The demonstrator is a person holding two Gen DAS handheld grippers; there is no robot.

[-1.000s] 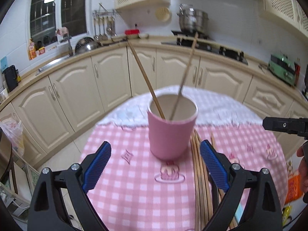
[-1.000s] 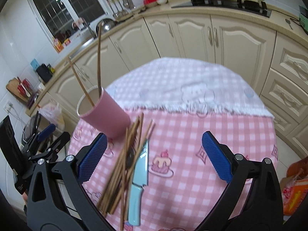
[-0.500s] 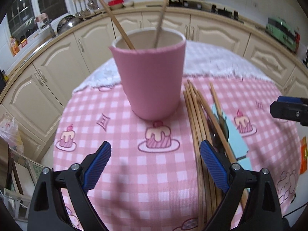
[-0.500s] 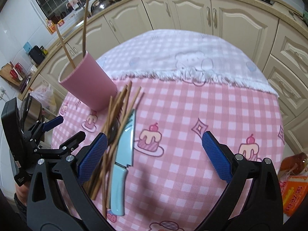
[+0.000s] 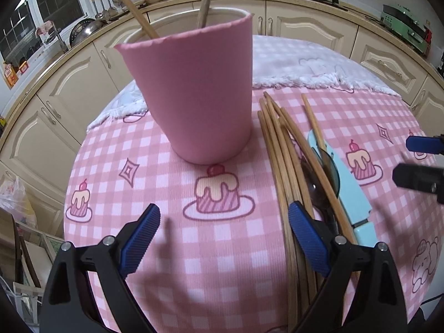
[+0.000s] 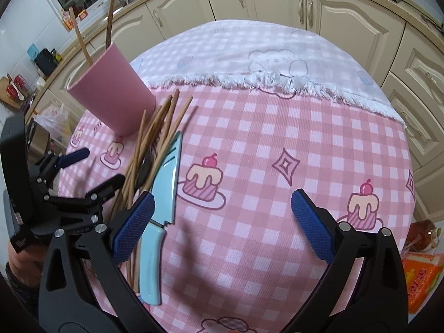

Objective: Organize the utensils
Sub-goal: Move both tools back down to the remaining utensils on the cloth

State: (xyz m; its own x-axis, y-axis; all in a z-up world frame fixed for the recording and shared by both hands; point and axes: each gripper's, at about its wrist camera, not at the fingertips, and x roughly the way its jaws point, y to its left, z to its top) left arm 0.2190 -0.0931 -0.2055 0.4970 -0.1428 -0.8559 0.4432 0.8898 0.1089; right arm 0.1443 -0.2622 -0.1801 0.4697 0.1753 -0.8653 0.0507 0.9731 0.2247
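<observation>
Both the left gripper point(image 5: 223, 231) and right gripper point(image 6: 222, 219) are spread, empty. Loose wooden chopsticks point(image 5: 283, 155) lie beside the pink cylindrical cup point(image 5: 194, 91) on the worktop point(image 5: 155, 183); one stick should be pinched singly, clear of the light-blue knife point(image 6: 166, 183).

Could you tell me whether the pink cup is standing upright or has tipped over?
Upright. The pink cup rests on its base on the tablecloth, mouth upward, with two chopsticks leaning inside.
</observation>
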